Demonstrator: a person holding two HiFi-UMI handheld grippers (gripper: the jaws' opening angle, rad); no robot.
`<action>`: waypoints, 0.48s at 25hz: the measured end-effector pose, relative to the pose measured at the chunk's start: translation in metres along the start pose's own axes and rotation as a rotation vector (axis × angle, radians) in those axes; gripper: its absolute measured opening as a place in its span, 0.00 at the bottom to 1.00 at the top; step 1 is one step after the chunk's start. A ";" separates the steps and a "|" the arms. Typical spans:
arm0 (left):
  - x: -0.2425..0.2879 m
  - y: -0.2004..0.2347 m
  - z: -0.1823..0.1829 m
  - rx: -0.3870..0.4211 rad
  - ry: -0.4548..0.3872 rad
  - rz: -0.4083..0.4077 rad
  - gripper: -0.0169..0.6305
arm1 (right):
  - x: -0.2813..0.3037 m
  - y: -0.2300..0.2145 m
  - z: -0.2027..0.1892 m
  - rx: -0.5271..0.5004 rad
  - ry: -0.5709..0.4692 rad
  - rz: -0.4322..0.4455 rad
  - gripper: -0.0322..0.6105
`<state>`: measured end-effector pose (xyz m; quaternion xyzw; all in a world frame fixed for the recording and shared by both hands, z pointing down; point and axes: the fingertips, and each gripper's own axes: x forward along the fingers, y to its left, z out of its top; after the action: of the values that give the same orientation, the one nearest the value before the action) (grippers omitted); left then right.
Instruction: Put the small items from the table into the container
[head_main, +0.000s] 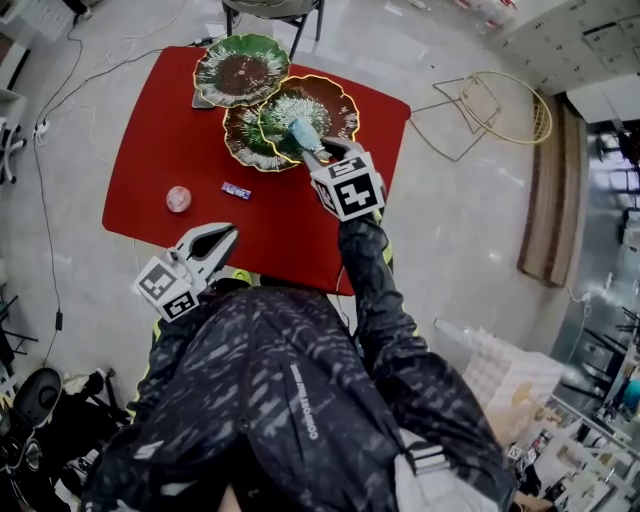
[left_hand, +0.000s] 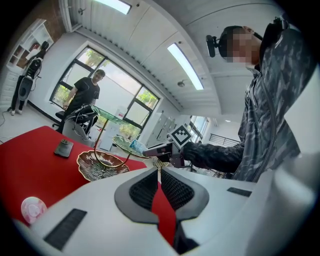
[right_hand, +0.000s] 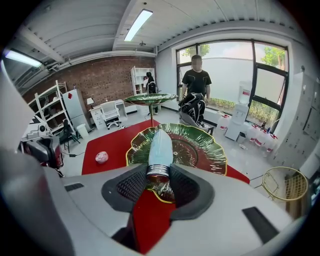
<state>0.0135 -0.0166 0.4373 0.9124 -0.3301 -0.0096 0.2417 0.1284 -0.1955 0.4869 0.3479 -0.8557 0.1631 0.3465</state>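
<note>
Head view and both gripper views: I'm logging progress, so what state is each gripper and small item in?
right gripper: shut on the light blue packet
light blue packet: held over the middle green plate, not released
left gripper: shut, nothing between its jaws
pink round item: lying on the red table
small wrapped candy: lying on the red table

My right gripper (right_hand: 159, 172) had a smooth, matt, pale plastic shell, and its dark pads (right_hand: 134, 186) looked like rubber cut with a fine grid. Between them, the pale blue packet (right_hand: 160, 145) was wrapped in soft-sheened film with a crimped, silvery end. The leaf-shaped dishes (right_hand: 205, 155) were glossy, ribbed and gilt-rimmed on a thin brassy metal stem (right_hand: 151, 117), the table (head_main: 160, 150) wore a matt red cover, and the floor (head_main: 460, 220) shone, polished.
</note>
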 end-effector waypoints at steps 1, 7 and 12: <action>0.000 0.000 0.000 -0.001 0.001 0.005 0.06 | 0.002 -0.001 -0.001 0.000 0.004 0.004 0.28; 0.002 0.000 0.000 -0.002 0.004 0.019 0.06 | 0.010 -0.004 0.000 0.011 0.006 0.008 0.28; 0.005 0.001 -0.002 -0.001 0.012 0.025 0.06 | 0.015 -0.007 0.000 0.014 -0.001 0.014 0.28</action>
<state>0.0173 -0.0197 0.4399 0.9081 -0.3400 -0.0015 0.2444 0.1258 -0.2070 0.4978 0.3446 -0.8571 0.1712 0.3425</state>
